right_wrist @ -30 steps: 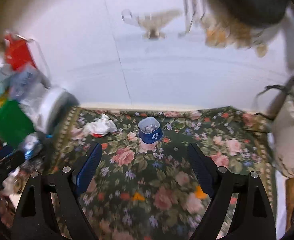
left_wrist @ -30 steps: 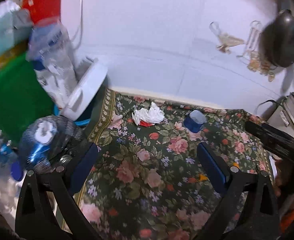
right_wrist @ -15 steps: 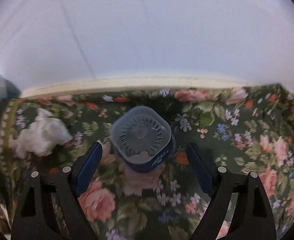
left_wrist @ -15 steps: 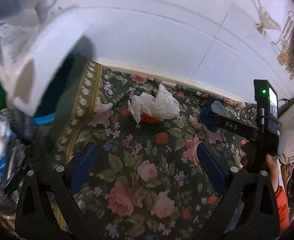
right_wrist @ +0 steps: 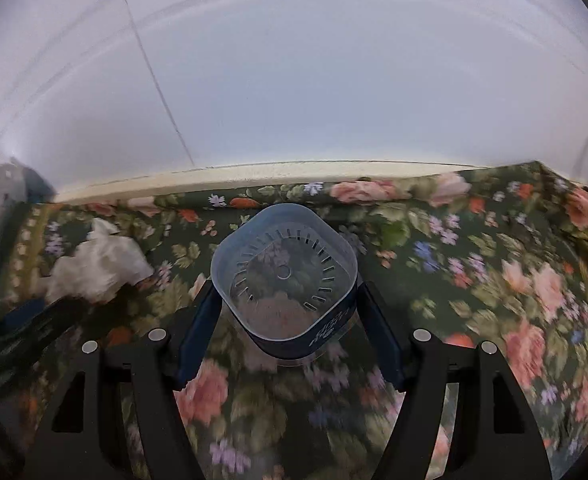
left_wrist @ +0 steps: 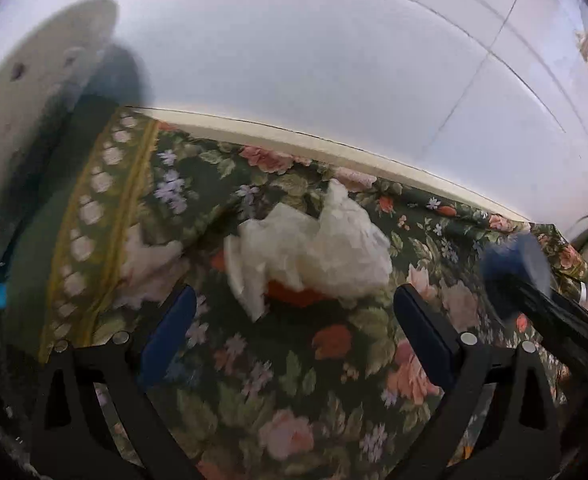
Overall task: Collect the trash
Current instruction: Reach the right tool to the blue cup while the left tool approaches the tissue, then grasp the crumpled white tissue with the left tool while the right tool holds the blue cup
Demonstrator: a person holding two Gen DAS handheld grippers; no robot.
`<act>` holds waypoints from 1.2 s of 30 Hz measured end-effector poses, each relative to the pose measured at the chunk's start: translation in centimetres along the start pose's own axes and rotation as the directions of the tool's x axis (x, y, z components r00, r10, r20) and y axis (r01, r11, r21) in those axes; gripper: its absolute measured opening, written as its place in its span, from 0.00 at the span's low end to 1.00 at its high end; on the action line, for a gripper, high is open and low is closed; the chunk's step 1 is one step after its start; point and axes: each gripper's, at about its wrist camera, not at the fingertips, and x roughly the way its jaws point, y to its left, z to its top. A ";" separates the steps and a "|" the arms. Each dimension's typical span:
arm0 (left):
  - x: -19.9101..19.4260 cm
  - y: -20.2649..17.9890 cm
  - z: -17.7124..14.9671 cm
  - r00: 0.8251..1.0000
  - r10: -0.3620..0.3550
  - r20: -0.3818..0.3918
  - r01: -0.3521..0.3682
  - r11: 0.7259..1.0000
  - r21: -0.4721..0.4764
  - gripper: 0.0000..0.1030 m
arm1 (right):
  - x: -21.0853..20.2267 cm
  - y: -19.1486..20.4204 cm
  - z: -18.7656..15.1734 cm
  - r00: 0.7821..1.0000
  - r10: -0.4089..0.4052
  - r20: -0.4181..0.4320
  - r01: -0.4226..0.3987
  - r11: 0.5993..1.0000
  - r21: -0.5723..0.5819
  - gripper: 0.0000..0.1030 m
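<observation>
A crumpled white tissue (left_wrist: 314, 248) with an orange scrap under it lies on the floral tablecloth (left_wrist: 278, 400) near the wall. My left gripper (left_wrist: 294, 320) is open, its blue pads just short of the tissue on either side. An empty clear plastic cup with a blue band (right_wrist: 286, 284) stands on the cloth. My right gripper (right_wrist: 288, 316) has closed its pads against the cup's two sides. The tissue also shows in the right wrist view (right_wrist: 98, 268), and the cup in the left wrist view (left_wrist: 510, 260), blurred.
A white tiled wall (right_wrist: 294, 80) rises right behind the table. A white round appliance (left_wrist: 26, 128) stands at the table's left end. The right gripper's black body (left_wrist: 562, 320) crosses the right of the left wrist view.
Both grippers moved forward and down. The left closed in on the tissue. The right jaws narrowed from wide open onto the cup.
</observation>
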 end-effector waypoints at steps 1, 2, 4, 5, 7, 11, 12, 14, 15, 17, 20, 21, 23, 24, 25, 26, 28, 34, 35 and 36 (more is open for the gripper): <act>0.4 -0.2 0.1 1.000 -0.003 -0.002 0.003 1.000 0.001 0.97 | -1.1 -0.2 -0.4 1.000 -0.003 0.009 0.003 1.000 -0.001 0.64; 0.8 -0.4 0.2 1.000 -0.008 -0.003 0.008 1.000 0.004 0.97 | -2.0 -0.5 -0.8 1.000 -0.007 0.016 0.007 1.000 -0.001 0.64; 1.6 -0.9 0.3 1.000 -0.002 -0.003 0.002 1.000 0.015 0.97 | -4.1 -1.3 -1.8 1.000 -0.012 0.027 0.012 1.000 0.004 0.64; 2.1 -1.1 0.4 1.000 0.009 -0.003 -0.009 1.000 0.022 0.97 | -4.7 -1.6 -2.2 1.000 -0.014 0.028 0.014 1.000 0.009 0.65; 2.9 -1.5 0.6 1.000 0.023 -0.001 -0.023 0.999 0.028 0.96 | -6.0 -2.9 -3.1 0.999 -0.028 0.023 0.027 0.999 0.020 0.64; 3.6 -1.9 0.7 0.999 0.044 0.026 -0.045 0.998 0.045 0.77 | -6.8 -4.0 -4.2 0.998 -0.057 0.007 0.057 0.997 0.046 0.64; 3.7 -2.1 0.8 0.998 0.047 0.030 -0.049 0.997 0.052 0.65 | -6.9 -4.1 -4.6 0.998 -0.067 0.005 0.067 0.996 0.051 0.64; 3.6 -2.3 0.8 0.999 0.045 0.028 -0.047 0.997 0.059 0.59 | -7.3 -4.6 -5.0 0.996 -0.084 0.006 0.084 0.995 0.057 0.64; 3.2 -2.4 0.7 0.999 0.037 0.037 -0.039 0.998 0.056 0.35 | -6.8 -4.3 -5.1 0.996 -0.089 0.006 0.088 0.994 0.059 0.65; 2.9 -2.6 0.4 1.000 -0.002 0.000 0.002 0.997 0.073 0.01 | -6.7 -4.1 -5.3 0.996 -0.085 0.009 0.084 0.994 0.070 0.64; 1.1 -2.8 -0.5 1.000 0.000 0.012 -0.001 0.997 0.078 0.00 | -7.5 -4.4 -5.5 0.997 -0.070 0.019 0.068 0.995 0.079 0.64; 0.3 -3.0 -0.9 1.000 0.005 0.024 -0.007 0.996 0.089 0.00 | -7.6 -4.5 -5.6 0.998 -0.065 0.024 0.063 0.995 0.079 0.64; -1.7 -3.6 -1.9 0.999 0.004 0.046 -0.009 0.994 0.107 0.00 | -8.4 -4.6 -5.9 0.998 -0.054 0.036 0.051 0.996 0.076 0.64; -2.6 -3.6 -2.2 0.999 0.002 0.053 -0.008 0.994 0.113 0.00 | -8.9 -4.7 -6.1 0.998 -0.044 0.043 0.040 0.996 0.073 0.64; -3.7 -3.7 -2.8 0.998 0.001 0.062 -0.009 0.993 0.120 0.00 | -9.5 -4.7 -6.4 0.998 -0.033 0.049 0.030 0.997 0.069 0.64; -4.9 -4.0 -3.3 0.997 0.002 0.075 -0.011 0.992 0.126 0.00 | -9.9 -4.7 -6.6 0.998 -0.024 0.055 0.021 0.998 0.064 0.64; -6.6 -4.7 -4.1 0.996 0.003 0.091 -0.016 0.991 0.136 0.00 | -11.2 -4.9 -7.1 0.998 -0.004 0.068 0.001 0.999 0.050 0.64; -10.1 -5.6 -6.8 0.999 0.006 0.050 -0.012 0.992 0.122 0.06 | -15.2 -5.8 -9.1 0.994 0.038 0.101 -0.040 0.999 0.008 0.65; -10.0 -6.2 -7.0 0.999 0.020 0.049 -0.026 0.992 0.125 0.09 | -15.9 -6.1 -9.5 0.994 0.041 0.104 -0.041 0.999 0.003 0.65; -10.4 -6.4 -7.3 0.998 0.040 0.054 -0.046 0.990 0.134 0.18 | -16.4 -6.3 -9.7 0.994 0.041 0.104 -0.041 0.999 -0.002 0.65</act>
